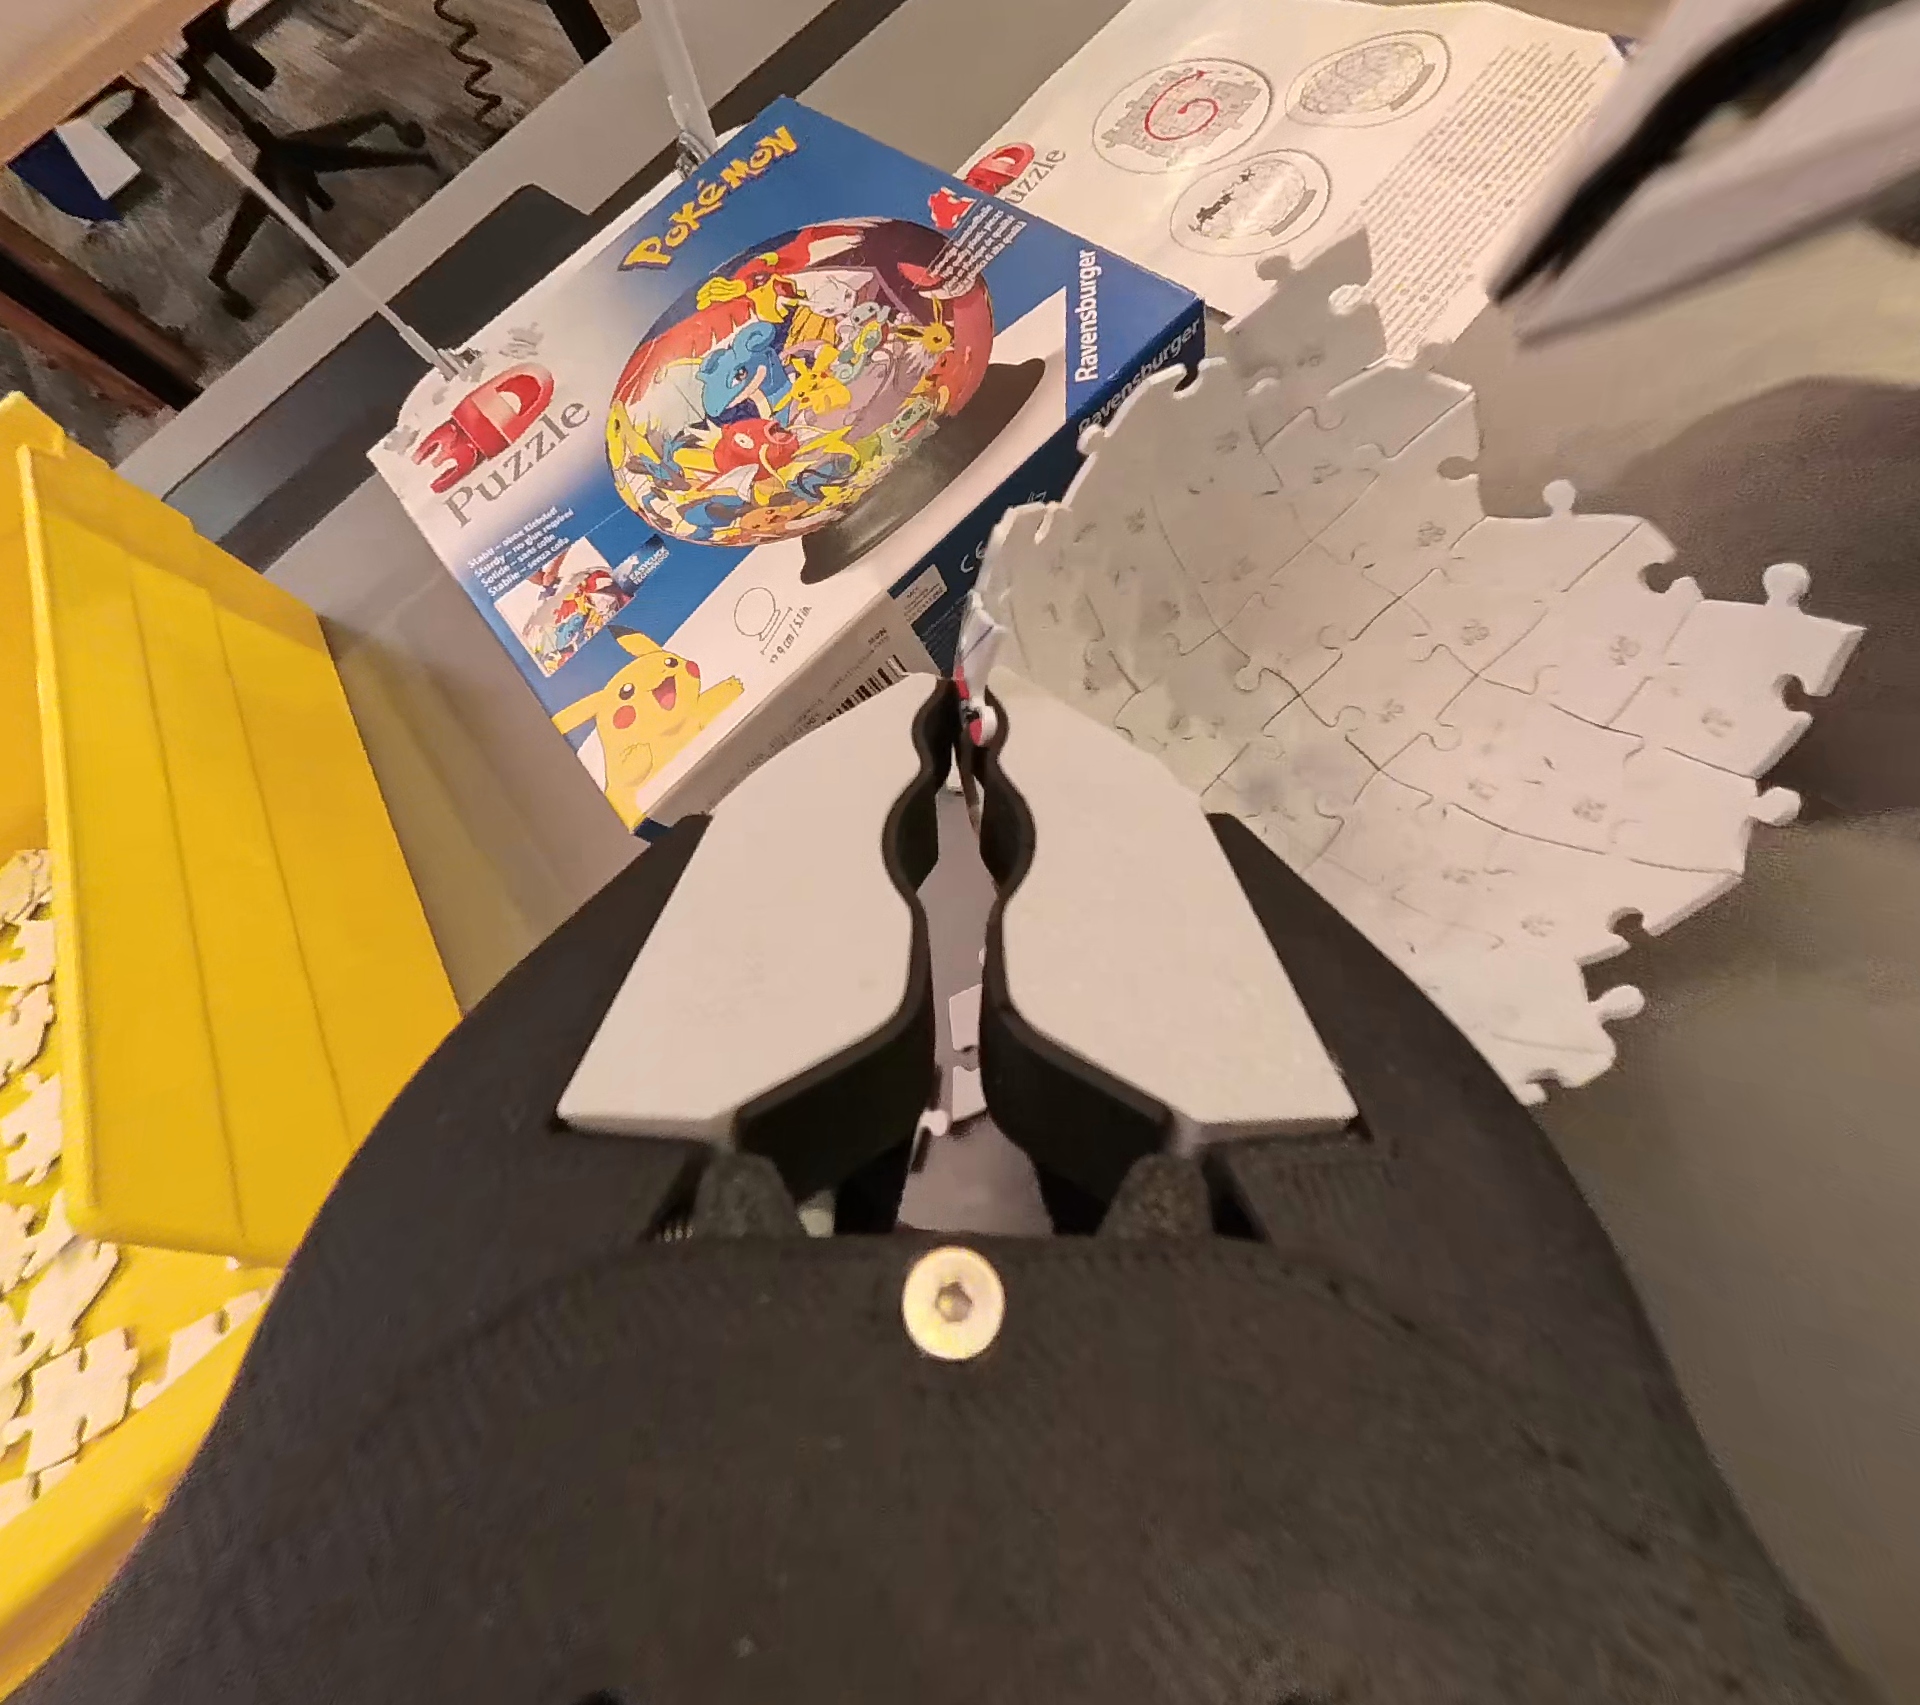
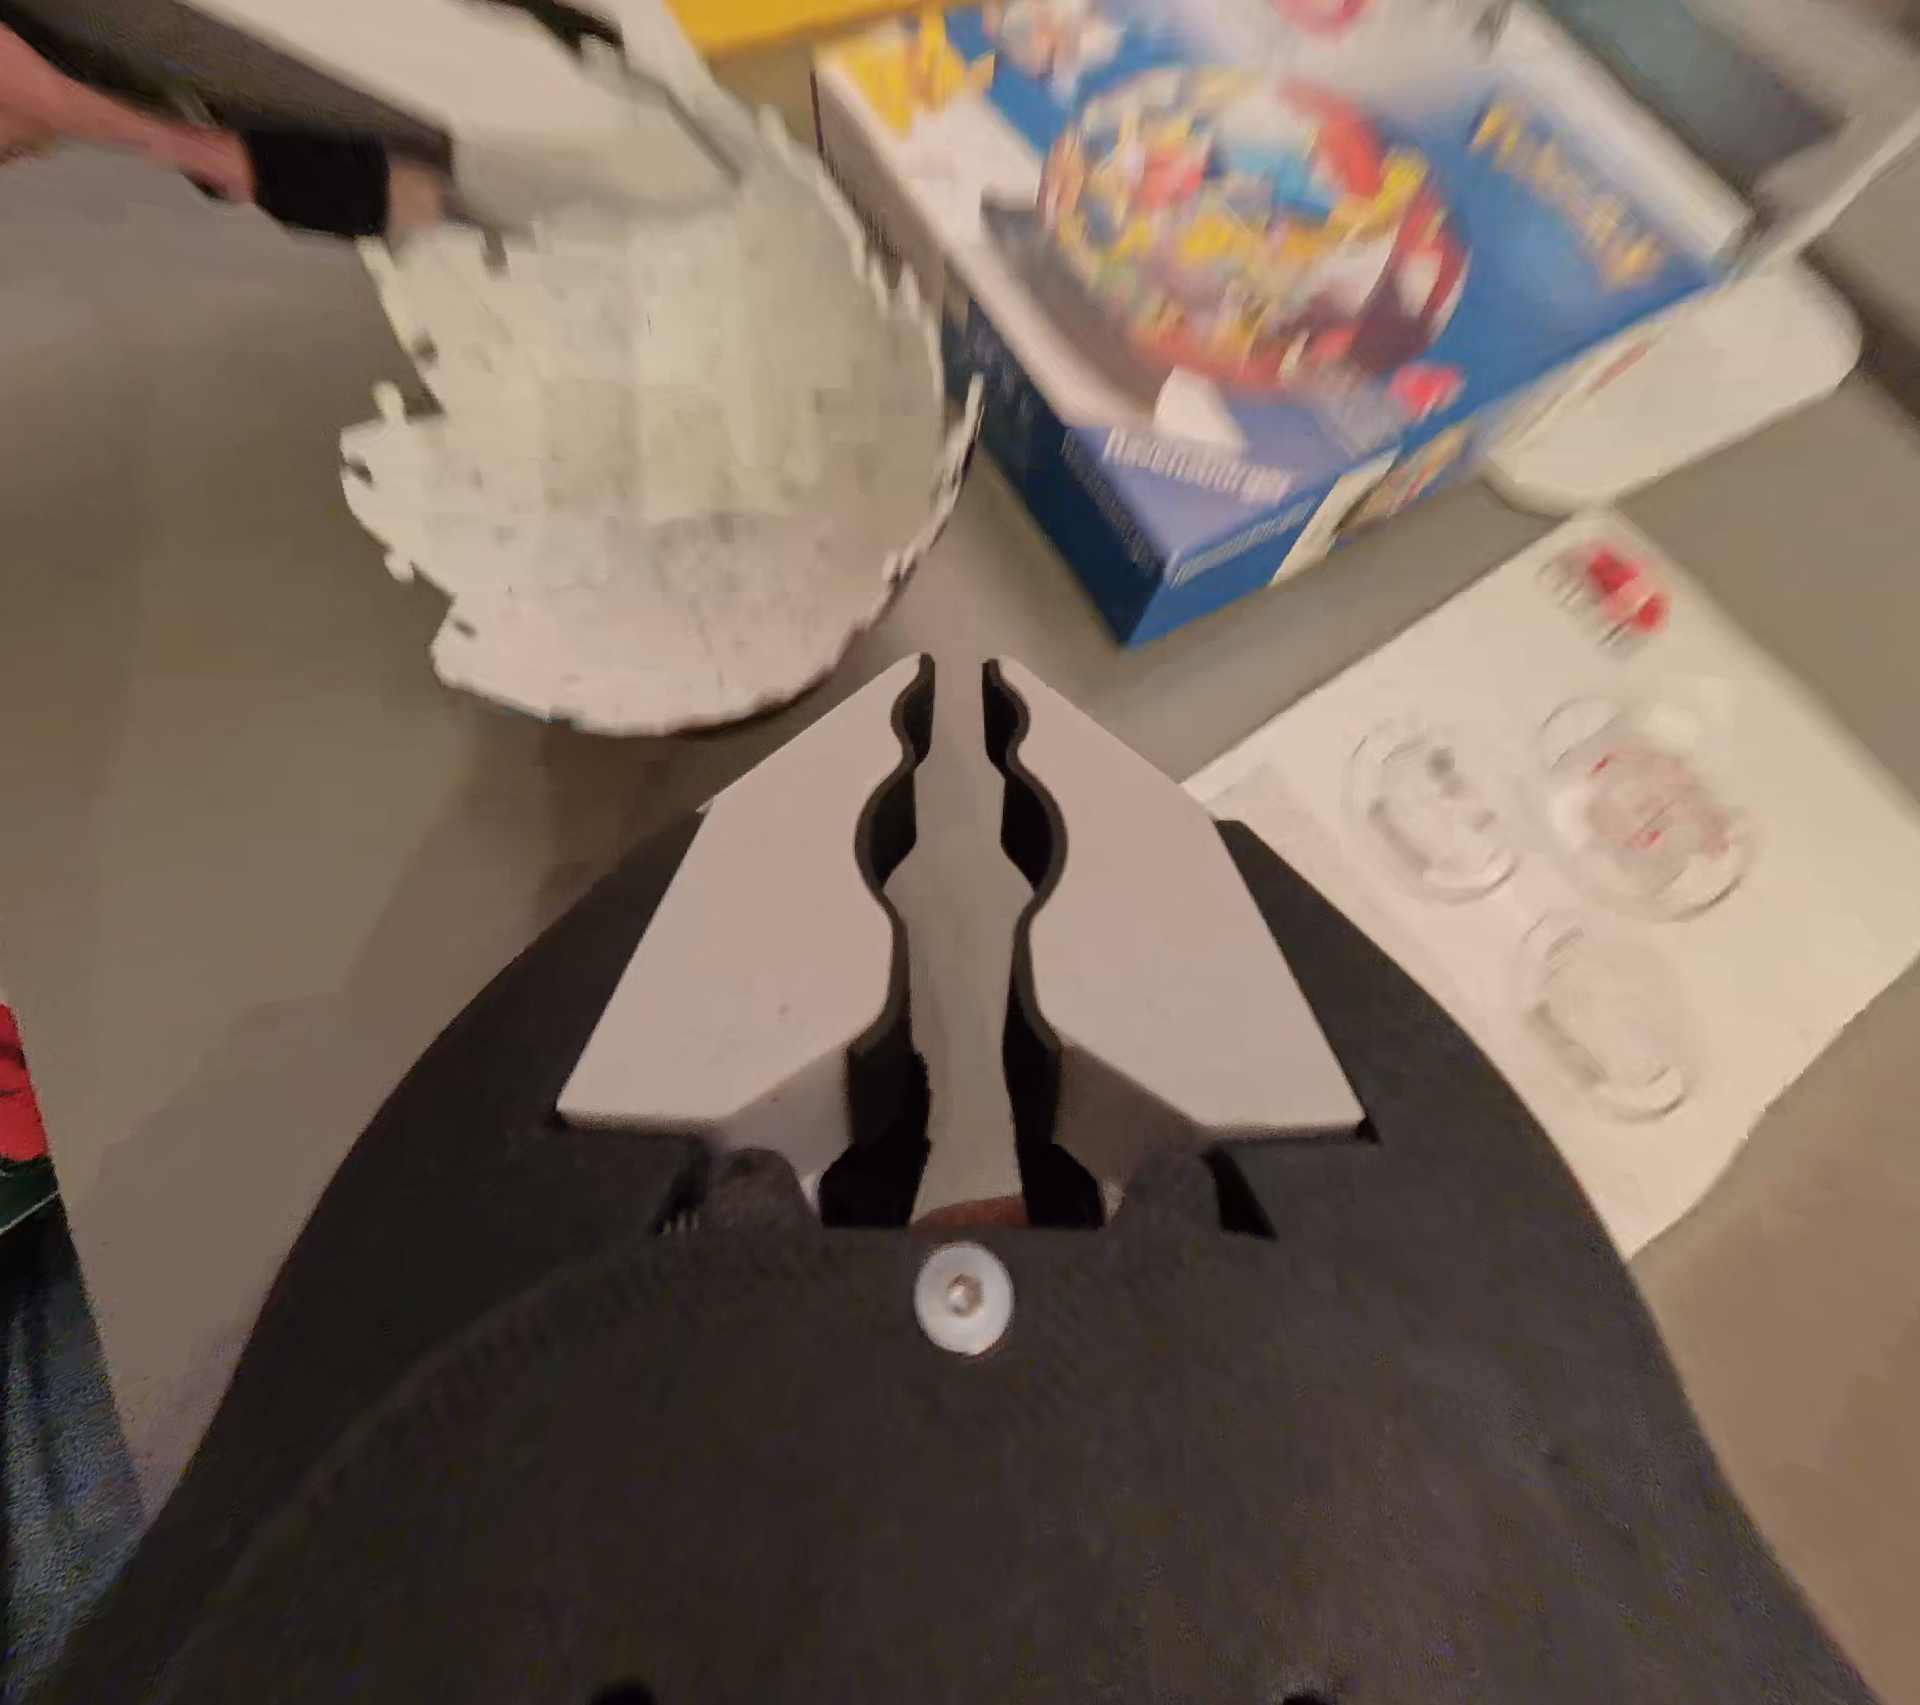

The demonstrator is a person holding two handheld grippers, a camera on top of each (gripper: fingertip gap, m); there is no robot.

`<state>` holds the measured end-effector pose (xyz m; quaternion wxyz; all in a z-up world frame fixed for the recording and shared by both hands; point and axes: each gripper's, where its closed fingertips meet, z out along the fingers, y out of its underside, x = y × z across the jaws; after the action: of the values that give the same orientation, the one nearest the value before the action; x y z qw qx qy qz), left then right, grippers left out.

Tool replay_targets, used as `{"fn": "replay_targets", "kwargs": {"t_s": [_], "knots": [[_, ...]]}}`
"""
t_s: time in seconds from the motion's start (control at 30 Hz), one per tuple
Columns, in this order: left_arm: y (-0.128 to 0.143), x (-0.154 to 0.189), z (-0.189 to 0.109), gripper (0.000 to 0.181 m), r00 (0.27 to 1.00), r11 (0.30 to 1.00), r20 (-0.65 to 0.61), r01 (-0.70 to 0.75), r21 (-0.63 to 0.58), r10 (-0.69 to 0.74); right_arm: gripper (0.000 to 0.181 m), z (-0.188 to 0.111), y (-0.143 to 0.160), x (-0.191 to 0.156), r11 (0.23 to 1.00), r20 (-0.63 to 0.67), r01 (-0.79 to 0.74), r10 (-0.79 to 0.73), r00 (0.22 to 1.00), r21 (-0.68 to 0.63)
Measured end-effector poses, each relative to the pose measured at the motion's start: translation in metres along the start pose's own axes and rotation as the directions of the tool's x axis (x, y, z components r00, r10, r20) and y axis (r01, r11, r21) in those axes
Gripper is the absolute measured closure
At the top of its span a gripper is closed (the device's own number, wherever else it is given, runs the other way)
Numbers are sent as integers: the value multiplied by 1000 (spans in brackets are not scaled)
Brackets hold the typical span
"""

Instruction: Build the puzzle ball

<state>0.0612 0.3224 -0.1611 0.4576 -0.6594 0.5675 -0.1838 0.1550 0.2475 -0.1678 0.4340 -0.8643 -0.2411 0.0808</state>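
The half-built shell [image 1: 1403, 679] is gripped by its rim in the left tongs [image 1: 961, 699], right of centre in the left wrist view. The right tongs [image 2: 956, 668] are held narrowly parted, empty, just beside the shell.

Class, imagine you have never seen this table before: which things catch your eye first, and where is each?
The white, half-built puzzle ball stands out, a curved shell whose near edge the left gripper pinches. Behind it lies the colourful blue puzzle box, with a yellow bin of loose pieces to the left. The right gripper, empty, points at the shell.
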Motion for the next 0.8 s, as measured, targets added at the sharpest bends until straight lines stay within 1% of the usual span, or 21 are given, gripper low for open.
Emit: {"fn": "replay_targets", "kwargs": {"t_s": [0.07,0.1,0.17,0.2,0.27,0.3,0.33,0.4,0.47,0.53,0.6,0.7,0.8], "knots": [[0,0,1,179,1000,1000,-12,3,4,-3,166,-6,-35,2,995,43,72,-75,996,75],[-1,0,1,179,1000,1000,-14,-5,6,6,165,-3,-47,1,990,66,119,-124,990,75],[-2,1,1,178,1000,1000,-17,-14,10,14,168,10,-63,-2,961,100,272,-275,956,46],[-2,1,1,178,1000,1000,-22,-12,13,13,172,19,-71,-6,936,117,349,-353,928,50],[-2,1,0,178,1000,1000,-22,-11,17,12,172,38,-78,-12,871,163,491,-487,858,17],[-2,2,0,178,1000,1000,-24,-15,20,15,172,45,-83,-15,835,178,550,-543,820,15],[-1,2,0,178,1000,1000,-26,-14,21,15,173,50,-87,-22,809,220,588,-578,786,25],[-1,2,1,179,1000,1000,-26,-11,20,11,172,63,-88,-32,777,310,629,-604,734,23],[6,0,2,178,1000,1000,-22,-19,-9,19,175,70,-86,-34,752,376,658,-616,693,19],[4,-1,0,179,999,1000,-32,8,17,-7,172,69,-83,-35,729,427,684,-621,657,7],[4,-1,-1,178,1000,1000,-26,-9,16,10,169,65,-81,-40,720,473,694,-615,631,11],[4,-1,0,179,999,1000,-32,-2,23,3,166,67,-79,-43,713,496,701,-616,612,21],[4,0,0,179,999,1000,-39,-9,21,10,166,76,-75,-40,673,475,740,-648,595,-9]]}}
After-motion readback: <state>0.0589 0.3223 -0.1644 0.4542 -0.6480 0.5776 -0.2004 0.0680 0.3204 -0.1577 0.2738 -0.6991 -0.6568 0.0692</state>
